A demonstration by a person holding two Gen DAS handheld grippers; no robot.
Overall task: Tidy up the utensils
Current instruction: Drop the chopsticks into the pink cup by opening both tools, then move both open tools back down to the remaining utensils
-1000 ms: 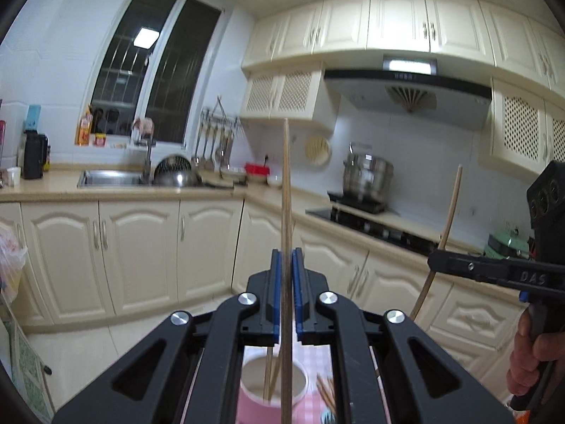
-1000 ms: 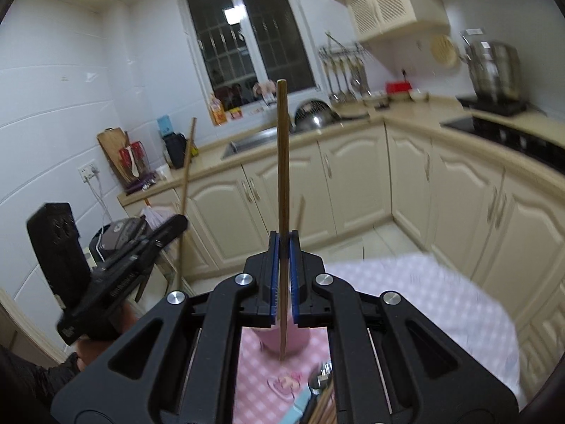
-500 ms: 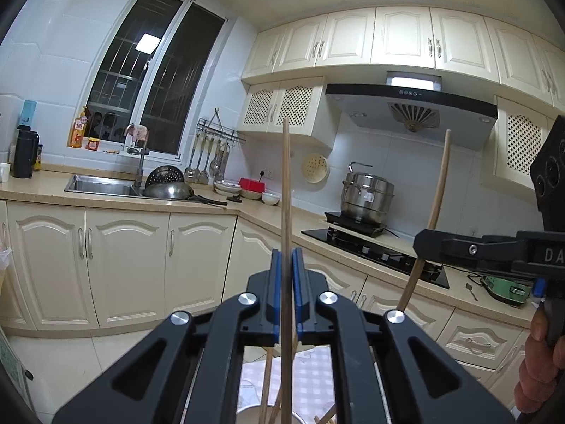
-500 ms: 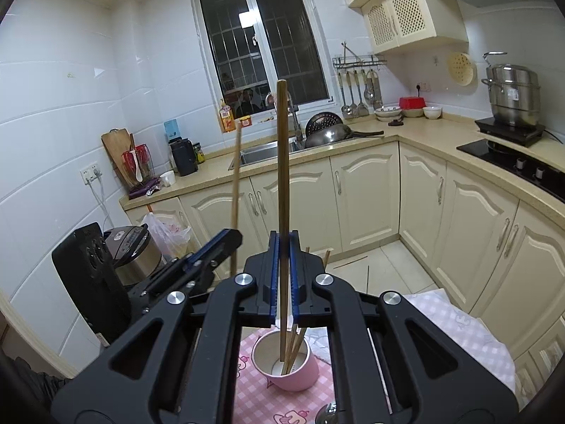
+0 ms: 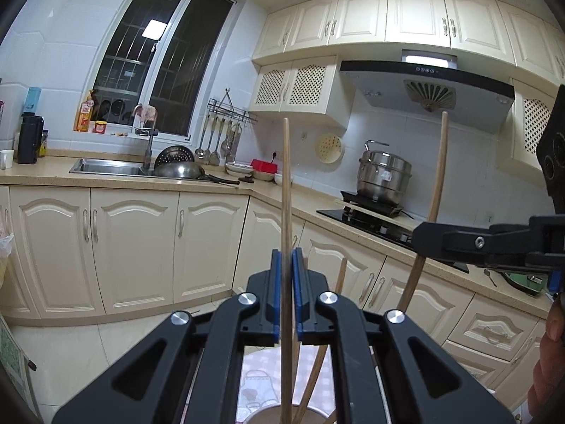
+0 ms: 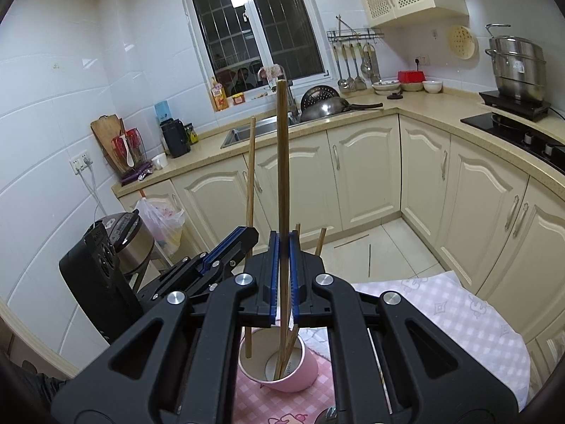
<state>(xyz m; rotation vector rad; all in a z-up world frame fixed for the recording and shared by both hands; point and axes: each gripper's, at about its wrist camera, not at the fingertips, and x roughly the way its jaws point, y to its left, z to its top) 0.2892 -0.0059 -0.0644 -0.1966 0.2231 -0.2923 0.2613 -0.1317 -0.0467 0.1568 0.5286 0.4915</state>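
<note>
L wrist view, left to right: the sink (image 5: 106, 166) sits far left on the counter w/ a wok (image 5: 180, 169) beside it; centre, the left gripper (image 5: 286, 293) has its blue pads pressed together on an upright chopstick (image 5: 286, 190), whose lower end runs down past the frame edge, so its tip is cut off. Just below, only a sliver of the pink cup (image 5: 268, 417) rim shows, w/ a couple of loose sticks leaning in it; the rest is hidden by the gripper body. Right of that, the right gripper (image 5: 422, 243) comes in side-on, clamped on a second chopstick (image 5: 439, 176) tilted slightly; its pads can't be made out from this angle. A bit of a hand (image 5: 551, 353) shows at far right, mostly cut off. R wrist view, left to right: a rice cooker (image 6: 130, 236) is partly hidden behind the left gripper's body; the left-held stick's lower end hangs at the cup's near-left rim, touching or not can't tell. Centre, the right gripper's pads are closed on its stick, whose lower end reaches inside the cup on the pink checked cloth (image 6: 452, 318). Something metallic at the bottom edge is too cut off to identify.
</note>
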